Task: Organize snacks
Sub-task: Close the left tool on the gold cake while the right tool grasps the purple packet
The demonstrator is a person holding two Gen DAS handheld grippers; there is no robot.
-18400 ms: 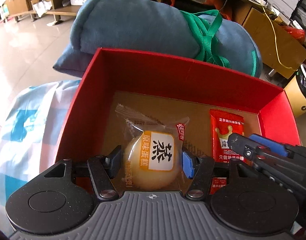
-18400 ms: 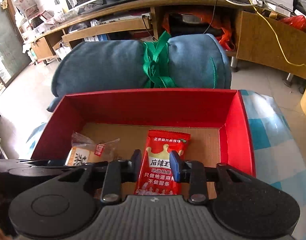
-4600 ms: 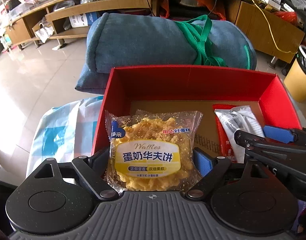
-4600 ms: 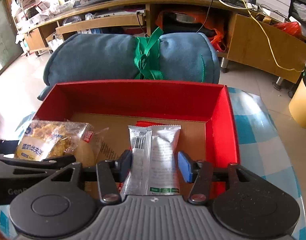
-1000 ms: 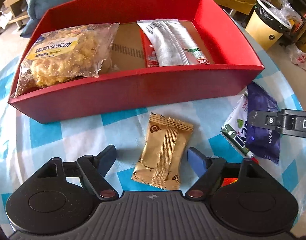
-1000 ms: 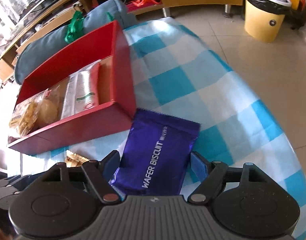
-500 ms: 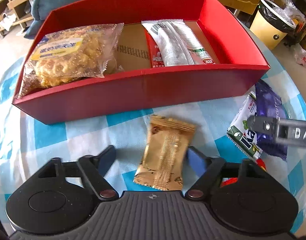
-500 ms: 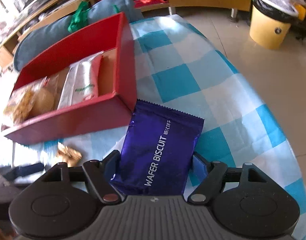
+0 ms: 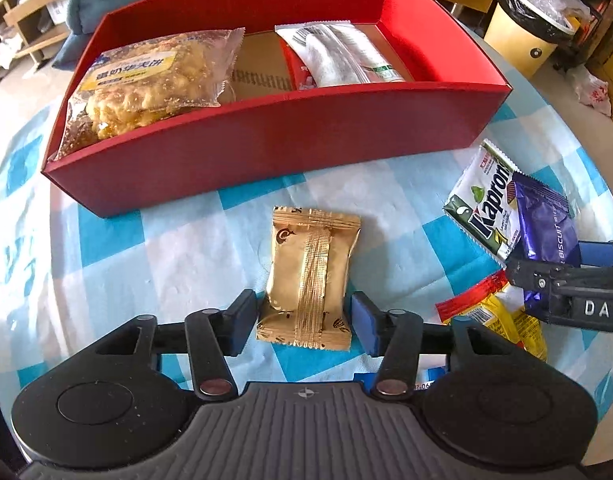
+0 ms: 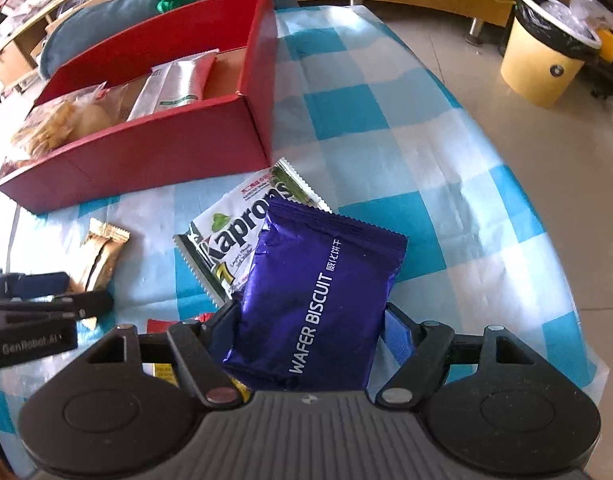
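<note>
A gold snack packet (image 9: 312,264) lies flat on the blue checked cloth in front of the red box (image 9: 266,136). My left gripper (image 9: 304,320) straddles its near end; the jaws are closing and the pads stand right at its sides. In the right wrist view, that gripper (image 10: 82,290) shows at the left by the gold packet (image 10: 102,252). My right gripper (image 10: 312,320) is shut on a purple wafer biscuit pack (image 10: 322,272), which overlaps a white Kaprons pack (image 10: 234,236). The left wrist view shows the right gripper (image 9: 546,260) holding the purple pack (image 9: 544,220).
In the red box (image 10: 146,152) lie a waffle pack (image 9: 146,80) and a silver-white pack (image 9: 338,52) on a red one. Yellow and red packs (image 9: 502,316) lie under the right gripper. The table's edge (image 10: 546,240) curves at the right, with a yellow bin (image 10: 546,64) beyond.
The left jaws have narrowed around the gold packet. The right gripper has shifted and rolled with the purple pack, and the Kaprons pack now shows under it.
</note>
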